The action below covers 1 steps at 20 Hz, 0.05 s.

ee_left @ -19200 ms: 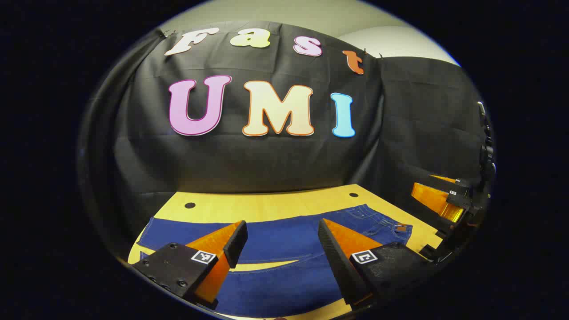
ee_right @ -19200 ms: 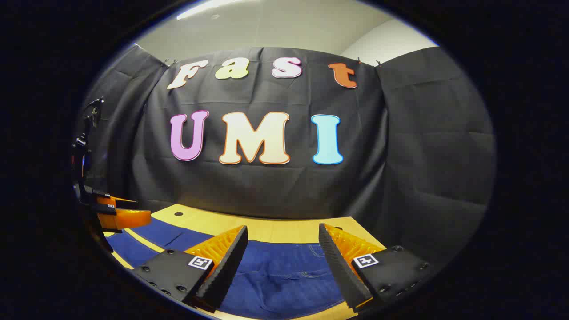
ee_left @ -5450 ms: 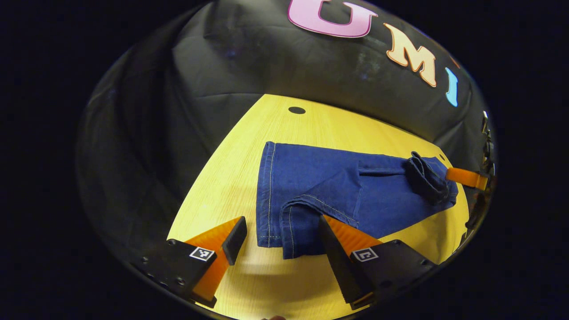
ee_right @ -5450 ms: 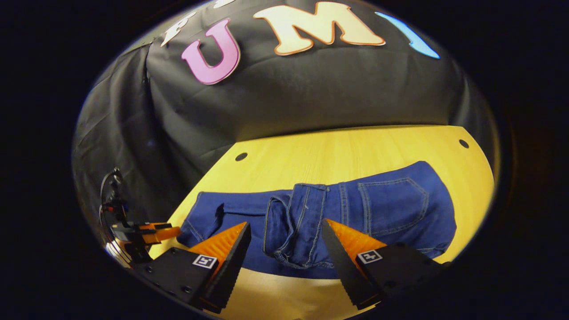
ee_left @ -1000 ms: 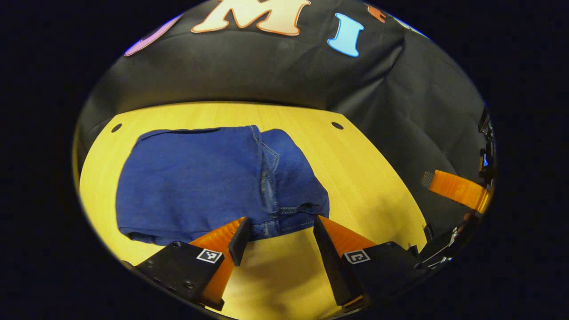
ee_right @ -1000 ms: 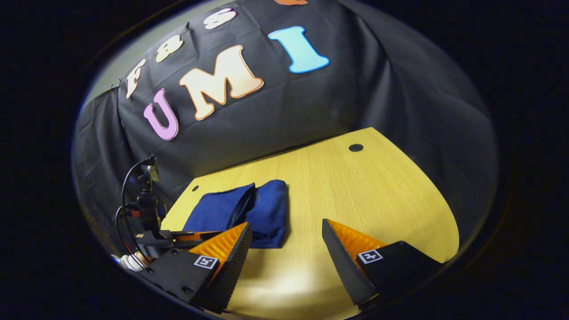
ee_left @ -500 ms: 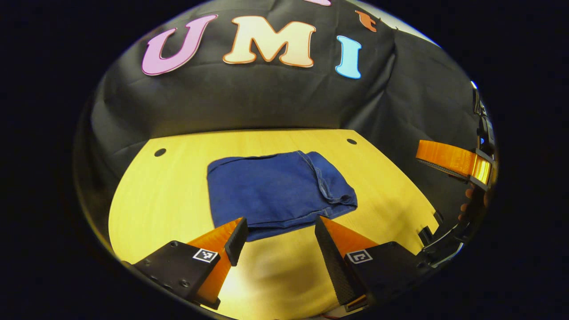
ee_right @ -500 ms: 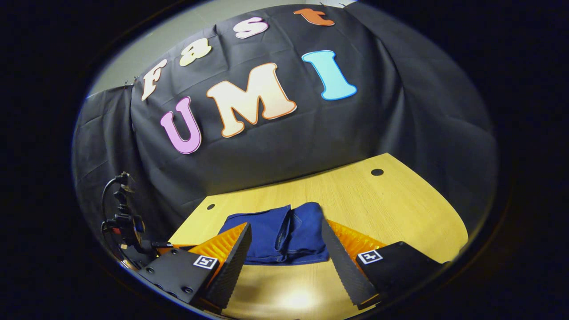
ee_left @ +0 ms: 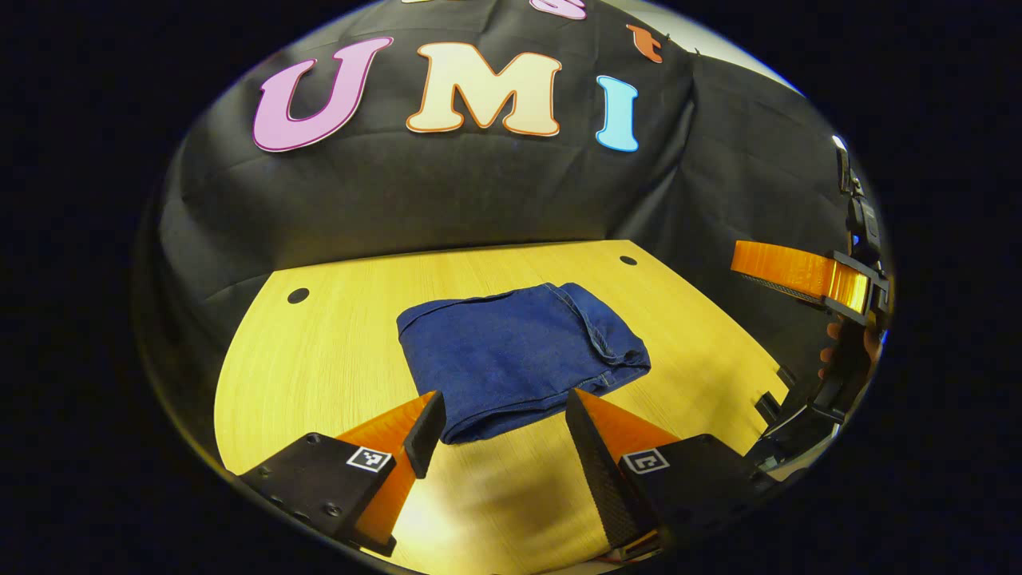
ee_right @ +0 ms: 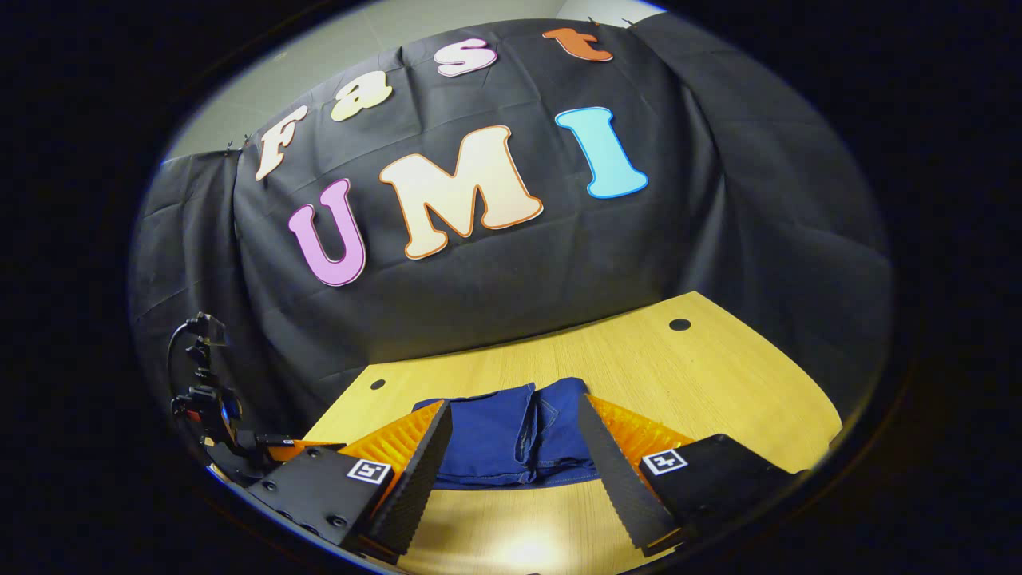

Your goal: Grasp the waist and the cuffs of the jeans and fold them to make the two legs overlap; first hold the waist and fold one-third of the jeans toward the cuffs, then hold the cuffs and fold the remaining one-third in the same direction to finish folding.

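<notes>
one folded jeans (ee_left: 519,355) bundle lies flat on the table (ee_left: 319,351).

A light wooden tabletop (ee_left: 319,351) with fine straight grain is seen in the left gripper view, and it is seen again (ee_right: 718,383) in the right gripper view. Small round dark holes are set near its far corners (ee_left: 298,295) (ee_left: 628,260) (ee_right: 679,325) (ee_right: 378,384). Notches are cut into its edge at the right of the left gripper view (ee_left: 768,406). A wrinkled black cloth wall (ee_left: 447,192) (ee_right: 758,239) is hung behind and beside the table. A pale ceiling (ee_right: 351,40) is visible above the cloth.
</notes>
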### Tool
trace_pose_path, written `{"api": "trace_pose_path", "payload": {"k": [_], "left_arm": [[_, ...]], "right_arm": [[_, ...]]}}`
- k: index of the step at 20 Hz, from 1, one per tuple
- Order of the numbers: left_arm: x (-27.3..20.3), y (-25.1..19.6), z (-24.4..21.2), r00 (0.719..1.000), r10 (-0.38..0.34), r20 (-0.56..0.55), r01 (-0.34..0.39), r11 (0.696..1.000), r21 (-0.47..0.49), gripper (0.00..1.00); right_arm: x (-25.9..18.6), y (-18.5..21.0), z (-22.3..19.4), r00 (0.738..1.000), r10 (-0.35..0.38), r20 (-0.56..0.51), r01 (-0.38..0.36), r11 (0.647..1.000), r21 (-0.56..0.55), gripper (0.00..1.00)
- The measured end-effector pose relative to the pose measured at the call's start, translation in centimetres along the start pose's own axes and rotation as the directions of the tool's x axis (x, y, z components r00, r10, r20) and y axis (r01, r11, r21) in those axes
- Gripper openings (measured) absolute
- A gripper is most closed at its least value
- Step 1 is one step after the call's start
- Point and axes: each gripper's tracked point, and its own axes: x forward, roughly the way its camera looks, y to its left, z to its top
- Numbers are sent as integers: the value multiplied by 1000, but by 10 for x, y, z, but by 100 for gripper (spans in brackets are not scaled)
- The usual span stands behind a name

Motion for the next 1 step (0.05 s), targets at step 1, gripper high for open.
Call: {"api": "trace_pose_path", "payload": {"k": [1], "left_arm": [[0, -2, 0, 1000, -8, -4, 8, 1000, -4, 89]], "right_arm": [[0, 2, 0, 1000, 2, -1, -2, 1000, 1, 98]]}}
